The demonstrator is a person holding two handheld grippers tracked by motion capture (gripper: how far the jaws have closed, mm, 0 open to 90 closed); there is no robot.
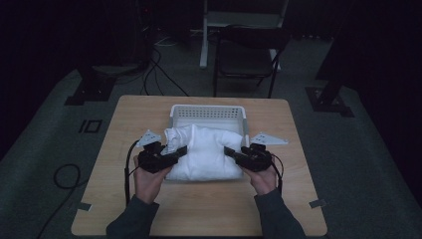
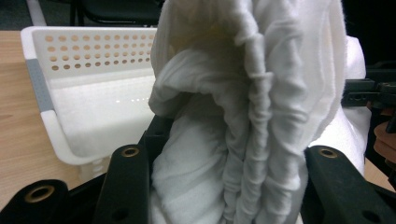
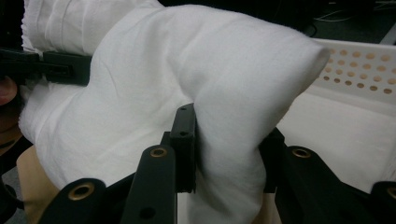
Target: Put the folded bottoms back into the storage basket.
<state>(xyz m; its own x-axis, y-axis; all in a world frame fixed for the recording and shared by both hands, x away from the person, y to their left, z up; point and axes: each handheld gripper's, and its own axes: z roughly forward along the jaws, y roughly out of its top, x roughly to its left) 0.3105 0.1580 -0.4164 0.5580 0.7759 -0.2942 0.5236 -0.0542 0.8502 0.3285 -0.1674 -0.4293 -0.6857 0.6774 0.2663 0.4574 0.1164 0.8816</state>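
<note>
While the left gripper [image 1: 175, 153] and right gripper [image 1: 233, 153] each clench their jaws on opposite ends of a bunched white cloth [image 1: 205, 149], it sits over the near edge of a white perforated plastic basket [image 1: 208, 112] on the pale wooden counter [image 1: 129, 119].

One table [image 1: 199, 209]. One white basket [image 1: 208, 111] stands on it. One white cloth [image 1: 206, 152]. Two grippers: the left [image 1: 181, 151] and the right [image 1: 230, 151]. Two hands [image 1: 148, 179]. One chair [image 1: 246, 55] stands behind the table.
</note>
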